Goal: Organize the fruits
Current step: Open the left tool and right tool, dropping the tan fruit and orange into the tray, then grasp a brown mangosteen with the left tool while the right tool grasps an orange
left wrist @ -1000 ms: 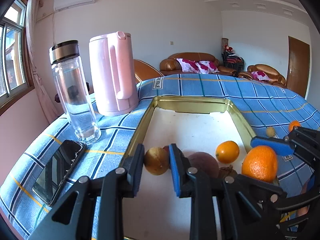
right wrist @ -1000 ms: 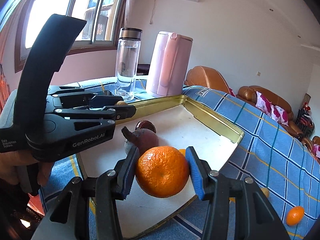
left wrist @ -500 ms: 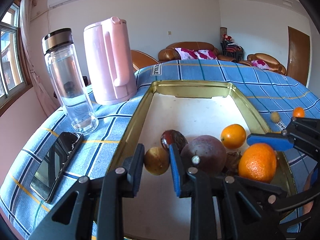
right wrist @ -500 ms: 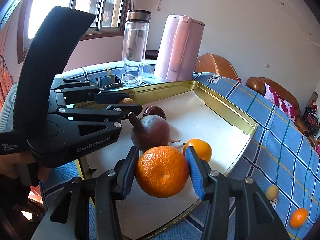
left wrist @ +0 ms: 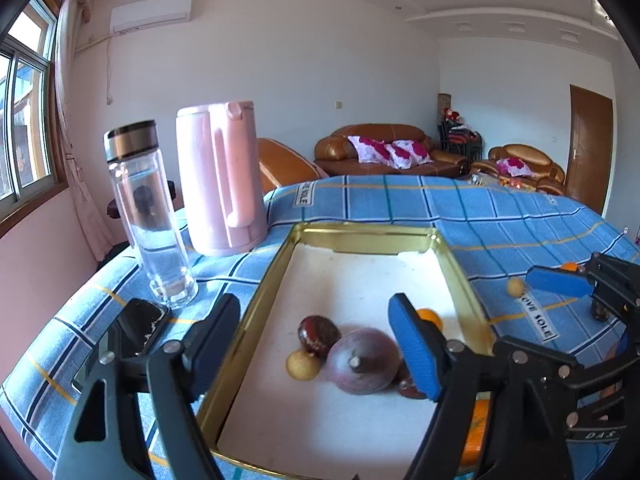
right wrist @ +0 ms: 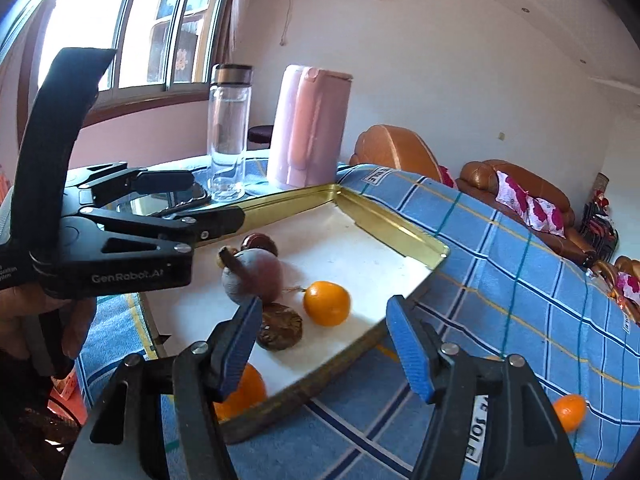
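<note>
- Your left gripper [left wrist: 316, 344] is opening wide, and nothing is squeezed between its pads.
- The little yellow fruit [left wrist: 303, 365] lies in the gold tray [left wrist: 256, 296], right below the gap between those fingers, not touching them.
- The dark brown fruit [left wrist: 318, 335] sits at 1 o'clock from the yellow one, touching it. The big purple fruit [left wrist: 363, 366] sits at 3 o'clock from it, just beside it.
- A small orange [left wrist: 430, 316] peeks out from behind the left gripper's blue pad.
- Your right gripper [right wrist: 320, 344] is opening too, and it holds nothing.
- The big orange [right wrist: 242, 392] lies in the tray at 7 o'clock from the right gripper, partly hidden behind its left pad. I cannot tell if the pad touches it.
- From the right wrist view, the small orange sits at 12 o'clock from that gripper, farther into the tray.
- Another small orange [right wrist: 568, 412] lies on the blue cloth [right wrist: 500, 280], out of the tray, at 4 o'clock.
</note>
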